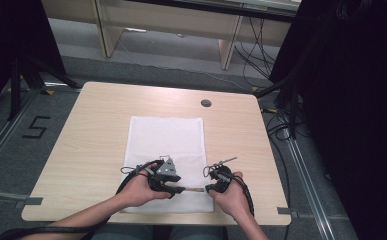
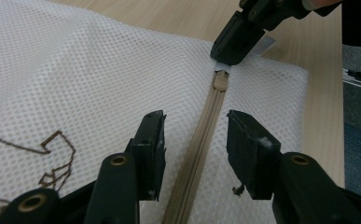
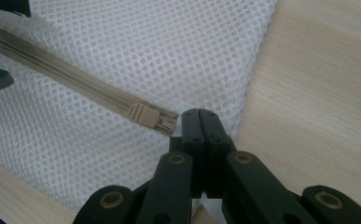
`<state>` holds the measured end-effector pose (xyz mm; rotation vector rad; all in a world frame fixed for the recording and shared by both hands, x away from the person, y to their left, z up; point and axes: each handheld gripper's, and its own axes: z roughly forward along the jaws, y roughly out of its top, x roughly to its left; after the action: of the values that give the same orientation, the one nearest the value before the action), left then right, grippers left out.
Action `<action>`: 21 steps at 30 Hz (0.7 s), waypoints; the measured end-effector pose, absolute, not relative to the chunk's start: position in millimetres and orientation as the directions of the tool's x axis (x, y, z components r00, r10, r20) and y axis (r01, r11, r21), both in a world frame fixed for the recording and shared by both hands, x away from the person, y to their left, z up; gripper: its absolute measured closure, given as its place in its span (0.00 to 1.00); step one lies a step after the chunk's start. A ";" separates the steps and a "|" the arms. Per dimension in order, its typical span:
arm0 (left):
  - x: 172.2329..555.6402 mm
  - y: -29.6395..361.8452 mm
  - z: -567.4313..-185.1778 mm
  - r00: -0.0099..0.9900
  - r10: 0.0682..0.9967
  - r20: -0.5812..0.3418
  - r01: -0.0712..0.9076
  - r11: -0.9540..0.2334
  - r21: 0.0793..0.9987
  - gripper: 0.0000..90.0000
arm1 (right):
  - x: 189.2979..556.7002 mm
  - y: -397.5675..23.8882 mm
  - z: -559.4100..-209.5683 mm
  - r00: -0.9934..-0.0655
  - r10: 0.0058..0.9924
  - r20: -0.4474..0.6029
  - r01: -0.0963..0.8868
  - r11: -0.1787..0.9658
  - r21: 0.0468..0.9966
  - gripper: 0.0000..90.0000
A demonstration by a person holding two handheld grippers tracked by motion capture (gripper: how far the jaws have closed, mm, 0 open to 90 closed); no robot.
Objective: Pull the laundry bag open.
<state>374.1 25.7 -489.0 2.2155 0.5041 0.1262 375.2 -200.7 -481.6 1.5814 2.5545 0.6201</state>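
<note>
A white mesh bag [image 1: 166, 145] lies flat on the wooden table [image 1: 91, 135], with a beige zipper [image 2: 206, 135] running along its near edge. The zipper's slider [image 3: 143, 115] sits close to the bag's right end. My left gripper [image 2: 194, 140] is open, one jaw on each side of the zipper line and not touching it. My right gripper [image 3: 200, 116] is shut on the bag's edge just past the slider. In the left gripper view that right gripper [image 2: 234, 46] pinches the bag's end above the slider [image 2: 221, 80]. From the high view, both grippers [image 1: 181, 189] [image 1: 208, 189] face each other at the bag's near edge.
A round cable hole [image 1: 206, 103] sits in the table's far side. Bare wood flanks the bag left and right. Black stand legs [image 1: 26, 75] are on the floor at left, cables [image 1: 281, 125] at right, and wooden furniture [image 1: 171, 25] is behind.
</note>
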 end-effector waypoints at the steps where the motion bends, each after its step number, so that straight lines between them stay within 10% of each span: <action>1: 374.6 23.7 -488.8 0.921 0.384 -0.072 0.300 -0.578 0.759 0.63 | 375.1 -200.7 -481.7 -0.467 0.872 0.146 0.842 0.388 0.375 1.00; 21: 374.9 -8.8 -495.7 0.947 0.315 -0.057 0.251 -0.622 0.741 0.73 | 375.9 -201.6 -482.2 -0.481 0.865 0.145 0.834 0.400 0.381 1.00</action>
<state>374.9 -8.8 -495.7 2.2709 0.3969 0.0987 375.9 -201.6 -482.2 1.5582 2.5642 0.6287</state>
